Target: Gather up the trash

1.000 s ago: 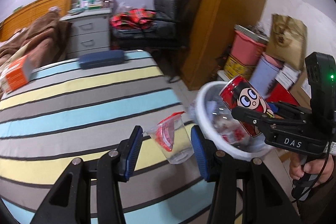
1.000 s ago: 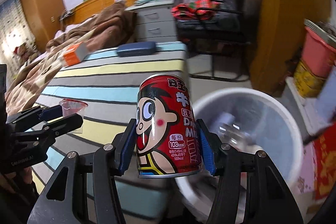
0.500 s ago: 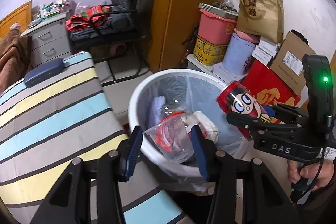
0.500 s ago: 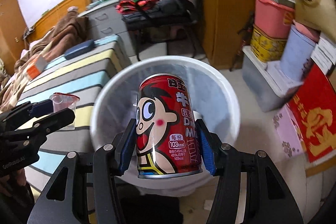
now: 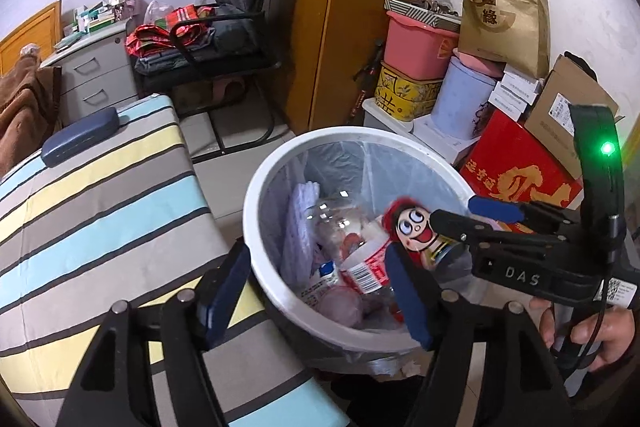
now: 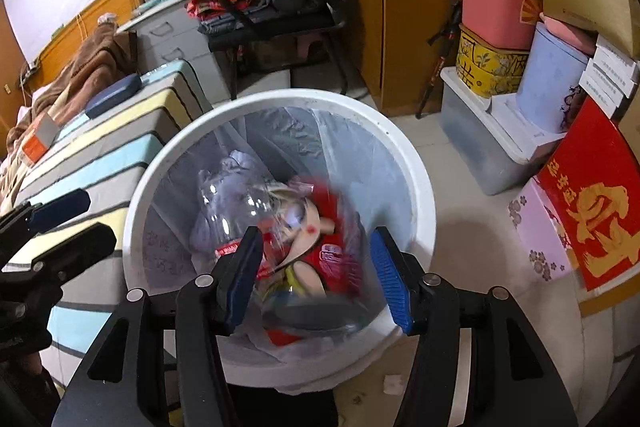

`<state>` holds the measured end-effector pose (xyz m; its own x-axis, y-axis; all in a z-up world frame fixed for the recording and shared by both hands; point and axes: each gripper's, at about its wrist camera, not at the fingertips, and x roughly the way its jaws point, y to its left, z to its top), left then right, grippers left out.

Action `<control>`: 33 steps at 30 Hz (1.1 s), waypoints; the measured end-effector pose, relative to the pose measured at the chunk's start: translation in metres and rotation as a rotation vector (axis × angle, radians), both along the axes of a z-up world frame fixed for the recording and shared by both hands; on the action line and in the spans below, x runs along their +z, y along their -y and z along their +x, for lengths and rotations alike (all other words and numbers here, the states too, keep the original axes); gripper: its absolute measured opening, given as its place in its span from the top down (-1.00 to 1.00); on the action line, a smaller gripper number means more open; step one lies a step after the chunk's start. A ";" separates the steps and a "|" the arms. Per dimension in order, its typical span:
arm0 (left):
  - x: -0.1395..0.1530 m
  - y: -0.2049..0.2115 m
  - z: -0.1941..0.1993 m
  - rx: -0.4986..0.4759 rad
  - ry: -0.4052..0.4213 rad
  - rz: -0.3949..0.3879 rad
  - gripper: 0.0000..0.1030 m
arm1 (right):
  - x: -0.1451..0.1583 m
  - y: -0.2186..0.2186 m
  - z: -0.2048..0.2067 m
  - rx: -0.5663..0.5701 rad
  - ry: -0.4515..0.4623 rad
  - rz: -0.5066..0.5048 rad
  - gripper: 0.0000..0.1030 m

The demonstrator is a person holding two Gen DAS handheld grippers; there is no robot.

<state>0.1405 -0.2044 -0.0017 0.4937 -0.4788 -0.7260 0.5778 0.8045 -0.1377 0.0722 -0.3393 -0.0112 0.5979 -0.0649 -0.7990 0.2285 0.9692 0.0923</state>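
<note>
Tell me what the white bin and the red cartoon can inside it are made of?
White bin: looks like smooth hard plastic with an even, slightly glossy rim, lined with a thin see-through plastic bag.
Red cartoon can: probably thin metal with a glossy printed coat, going by its drink-can shape. It is blurred in the right wrist view.

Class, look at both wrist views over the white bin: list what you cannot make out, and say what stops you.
- Red can, right wrist view: motion blur smears its print.
- Red can, left wrist view: lower part hidden behind the right claw.
- Bin bottom, both views: covered by trash.
- Clear cup: not distinguishable among the trash.
</note>
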 end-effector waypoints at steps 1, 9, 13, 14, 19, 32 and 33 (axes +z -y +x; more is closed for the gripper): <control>0.001 -0.002 -0.001 0.006 0.001 -0.003 -0.39 | 0.002 -0.001 0.000 0.002 0.007 0.005 -0.23; 0.012 -0.024 -0.013 0.062 0.053 -0.013 -0.43 | 0.012 -0.011 -0.009 0.012 0.050 0.014 -0.24; 0.016 -0.037 -0.022 0.079 0.066 -0.018 -0.44 | 0.016 -0.023 -0.014 0.011 0.074 -0.003 -0.24; 0.017 -0.040 -0.025 0.087 0.070 -0.022 -0.44 | 0.018 -0.026 -0.017 0.012 0.082 -0.010 -0.23; 0.023 -0.064 -0.042 0.143 0.110 -0.021 -0.44 | 0.025 -0.043 -0.031 0.015 0.132 -0.010 -0.23; 0.025 -0.130 -0.091 0.312 0.191 -0.004 -0.44 | 0.035 -0.094 -0.066 0.055 0.252 -0.055 -0.23; 0.025 -0.134 -0.093 0.321 0.194 -0.011 -0.44 | 0.035 -0.098 -0.070 0.058 0.261 -0.057 -0.23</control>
